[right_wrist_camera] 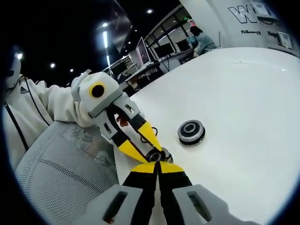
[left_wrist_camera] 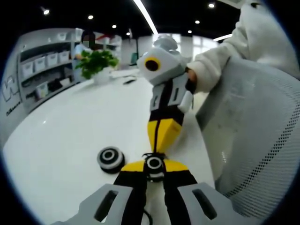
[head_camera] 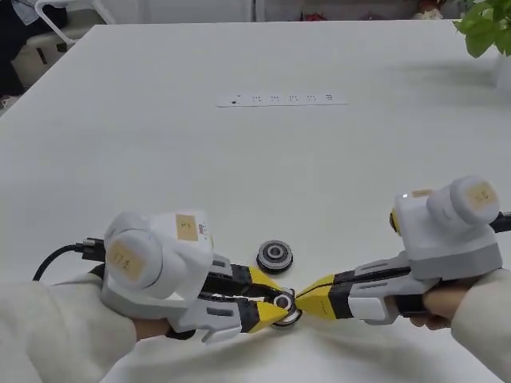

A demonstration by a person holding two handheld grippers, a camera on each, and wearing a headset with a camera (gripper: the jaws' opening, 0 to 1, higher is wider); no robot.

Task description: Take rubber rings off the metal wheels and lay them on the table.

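Note:
My left gripper is shut on a small metal wheel, held just above the near edge of the white table. From the opposite side my right gripper meets it, shut, with its yellow tips pinched on the black rubber ring at the wheel's rim. A second metal wheel, with its dark ring still on, lies flat on the table just beyond the grippers.
A white power strip lies across the middle of the table. A potted plant stands at the far right corner. A grey mesh chair is close behind the near edge. A black cable trails from the left gripper.

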